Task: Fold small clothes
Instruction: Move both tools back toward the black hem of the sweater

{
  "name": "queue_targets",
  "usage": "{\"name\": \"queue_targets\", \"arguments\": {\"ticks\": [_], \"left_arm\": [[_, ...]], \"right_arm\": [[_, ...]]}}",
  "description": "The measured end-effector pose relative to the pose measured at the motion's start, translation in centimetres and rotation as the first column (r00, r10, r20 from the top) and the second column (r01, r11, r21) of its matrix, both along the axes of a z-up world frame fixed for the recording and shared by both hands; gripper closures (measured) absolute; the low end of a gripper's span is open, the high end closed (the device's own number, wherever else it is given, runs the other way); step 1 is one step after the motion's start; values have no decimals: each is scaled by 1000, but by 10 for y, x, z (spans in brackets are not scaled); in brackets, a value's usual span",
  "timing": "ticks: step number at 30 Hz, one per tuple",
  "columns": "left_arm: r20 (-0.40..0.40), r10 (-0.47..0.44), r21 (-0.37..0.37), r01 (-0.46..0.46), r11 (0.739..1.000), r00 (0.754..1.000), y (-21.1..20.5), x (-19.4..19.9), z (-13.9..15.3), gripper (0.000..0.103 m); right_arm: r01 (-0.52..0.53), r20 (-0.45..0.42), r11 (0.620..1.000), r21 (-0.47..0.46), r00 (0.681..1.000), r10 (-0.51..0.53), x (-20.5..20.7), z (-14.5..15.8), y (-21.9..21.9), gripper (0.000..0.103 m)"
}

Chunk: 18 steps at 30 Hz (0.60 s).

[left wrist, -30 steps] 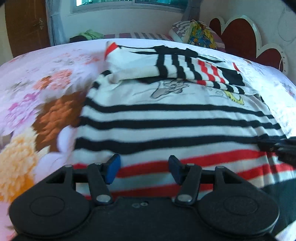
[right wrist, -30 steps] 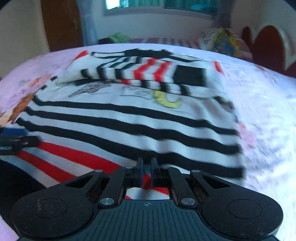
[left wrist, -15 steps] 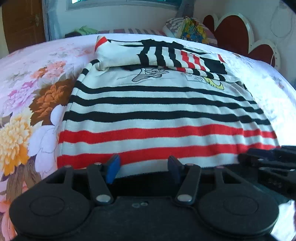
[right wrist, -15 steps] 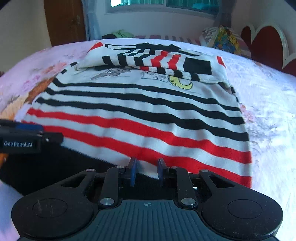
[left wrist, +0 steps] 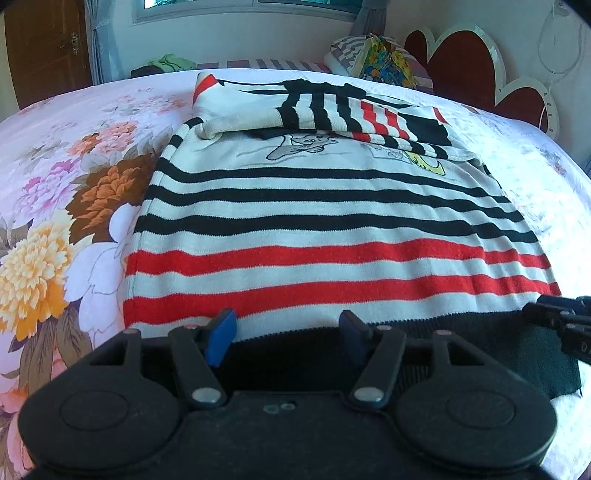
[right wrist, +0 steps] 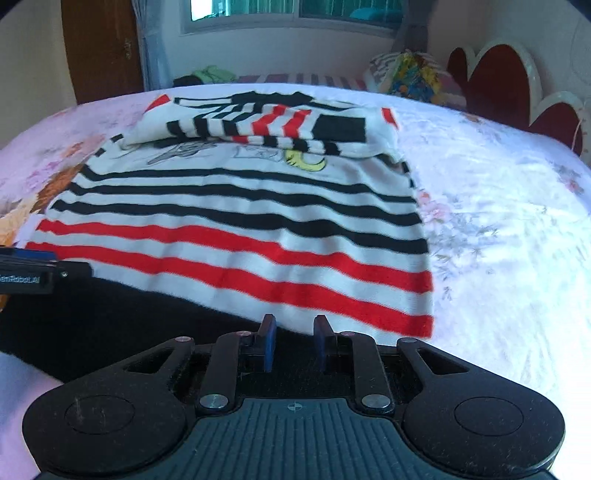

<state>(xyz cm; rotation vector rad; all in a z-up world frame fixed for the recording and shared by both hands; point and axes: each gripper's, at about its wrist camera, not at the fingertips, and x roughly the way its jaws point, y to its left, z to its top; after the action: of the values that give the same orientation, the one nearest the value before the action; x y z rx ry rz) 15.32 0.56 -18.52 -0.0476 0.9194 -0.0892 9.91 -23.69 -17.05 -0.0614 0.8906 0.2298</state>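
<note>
Nearest the left wrist camera, the left tool (left wrist: 288, 334) is seen with its blue-padded fingers spread wide, nothing held between them, poised just over the black hem band (left wrist: 461, 332) of a striped sweater (left wrist: 332, 229). The right tool (right wrist: 293, 341) is seen in its own view with the fingers parted by a narrower gap, likewise empty, at the same black band near the sweater's right corner; whether the pads touch the knit cannot be told. Each tool is caught at the edge of the other's view, the right one at the far right of the left camera, the left one at the far left of the right camera. The sweater is laid flat on a bed (left wrist: 74, 206) covered by a floral sheet, hem toward the cameras: black band, then two red stripes, then three black stripes on white, then a cartoon print (left wrist: 303, 146). At the far end, the sleeves (right wrist: 280, 125) are folded across the chest, lying over the top of the print. Beyond the bed, a patterned pillow (left wrist: 384, 62), a heart-shaped headboard (left wrist: 465, 66), a wooden door (right wrist: 99, 48) and a window (right wrist: 295, 11) are noted.
</note>
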Motion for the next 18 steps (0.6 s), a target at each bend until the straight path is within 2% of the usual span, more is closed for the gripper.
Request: {"name": "queue_targets", "arguments": {"ticks": [3,7,11,13,14,17,18], "left_arm": [[-1,-9,6,9,1000,1000,-1,-2,1,40],[2,-1,-3,1,1000,1000,6,-12,4,37],[12,0,-15,0,1000,1000,8,-22,7,33],[9,-3,5,3,1000,1000,10,-27,5,30],[-5,-2,13,2,1000,1000,12,-28,0,31],[24,19,24,-19,1000,1000,22,-40,3,32],[32,22,25,-23,999,999,25,-45,5,32]], "right_arm": [[-9,-2,999,-48,1000,9,-5,-6,7,81],[7,25,1000,21,1000,-7,-15,5,1,81],[-15,10,1000,4,1000,15,-21,2,12,81],[-20,-11,999,-27,1000,20,-23,-6,17,81],[-19,4,999,-33,1000,19,-26,-7,17,81],[4,5,1000,-15,1000,-4,-31,-2,11,81],[19,13,1000,-8,1000,-18,-34,1,7,77]]}}
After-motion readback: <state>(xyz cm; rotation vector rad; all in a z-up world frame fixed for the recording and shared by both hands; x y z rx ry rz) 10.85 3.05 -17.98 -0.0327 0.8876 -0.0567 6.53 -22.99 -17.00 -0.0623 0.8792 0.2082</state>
